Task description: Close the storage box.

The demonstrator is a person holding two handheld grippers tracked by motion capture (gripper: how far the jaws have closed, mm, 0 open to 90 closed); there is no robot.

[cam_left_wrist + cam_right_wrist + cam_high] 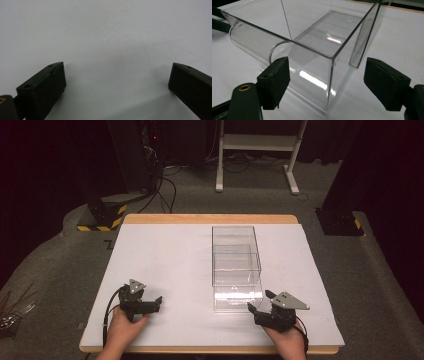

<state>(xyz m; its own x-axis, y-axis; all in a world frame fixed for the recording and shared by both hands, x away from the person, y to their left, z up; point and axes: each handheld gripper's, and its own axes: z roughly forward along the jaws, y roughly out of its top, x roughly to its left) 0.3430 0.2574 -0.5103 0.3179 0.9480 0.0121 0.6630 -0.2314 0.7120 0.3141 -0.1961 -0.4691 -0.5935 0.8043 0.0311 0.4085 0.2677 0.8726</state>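
A clear plastic box stands on the white table top, right of the middle. Its clear drawer sticks out toward me. My right gripper sits at the drawer's front right corner. In the right gripper view the drawer has a rounded finger notch in its front wall. That corner lies between the jaws of my right gripper, which stand apart and do not press on it. My left gripper rests low at the front left. In its own view my left gripper is open over bare white surface.
The table's wooden edge runs along the far side. Beyond it a white desk frame stands on grey carpet, with cables and a yellow-and-black striped base at the back left. White surface lies between my two grippers.
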